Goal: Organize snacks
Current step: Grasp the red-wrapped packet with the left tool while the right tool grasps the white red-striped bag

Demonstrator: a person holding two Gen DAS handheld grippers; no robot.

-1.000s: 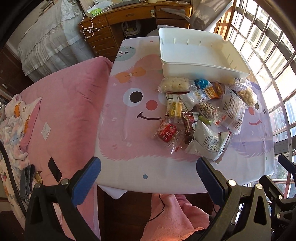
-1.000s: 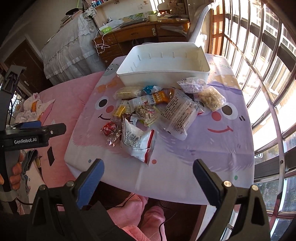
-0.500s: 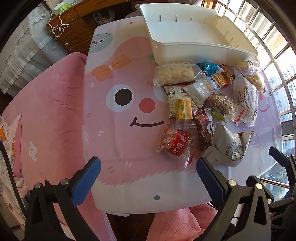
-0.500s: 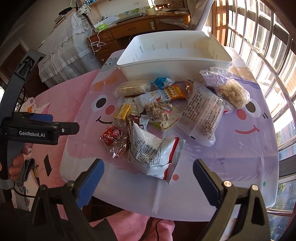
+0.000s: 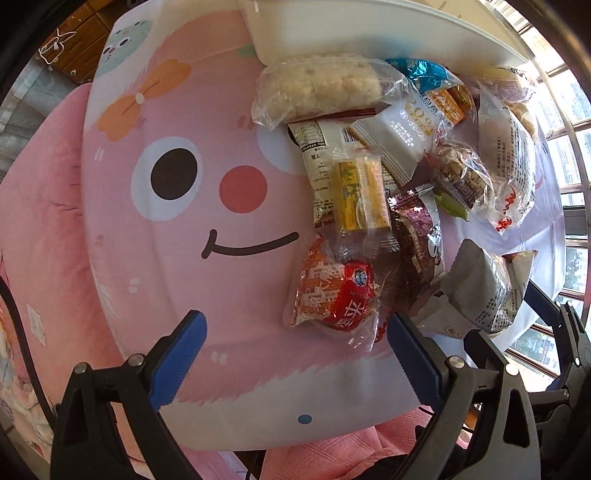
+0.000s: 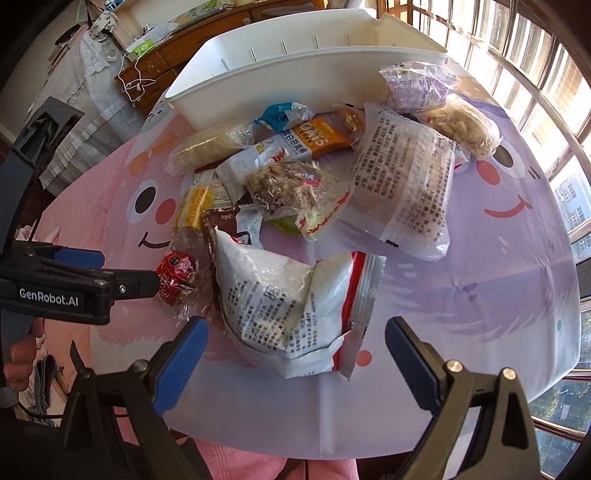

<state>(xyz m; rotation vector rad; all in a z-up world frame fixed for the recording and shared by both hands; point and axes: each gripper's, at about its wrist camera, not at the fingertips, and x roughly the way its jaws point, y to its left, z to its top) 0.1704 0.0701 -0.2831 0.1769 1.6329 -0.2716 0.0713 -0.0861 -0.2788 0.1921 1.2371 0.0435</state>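
A pile of wrapped snacks lies on the cartoon tablecloth (image 5: 166,221) in front of an empty white bin (image 5: 332,29) (image 6: 295,77). My left gripper (image 5: 295,330) points straight down just short of a red snack packet (image 5: 340,295) (image 6: 175,267). Its jaws are closing, wide apart, and the pads touch nothing. My right gripper (image 6: 295,332) stands open over the near end of a white bag with a red edge (image 6: 288,302) (image 5: 480,291), which lies between its fingertips untouched. A yellow bar (image 5: 360,192) lies beyond the red packet.
Pink bedding (image 5: 40,192) lies left of the table. A wooden desk with drawers (image 6: 155,62) stands behind the bin, and window bars (image 6: 535,55) run along the right. A hand (image 6: 18,362) holds the left gripper's handle. The cloth's near edge (image 6: 332,432) is close below the fingers.
Both grippers have come down toward the snack pile, which now looks much larger. The left fingers have drawn slightly closer together. Nothing was picked up.
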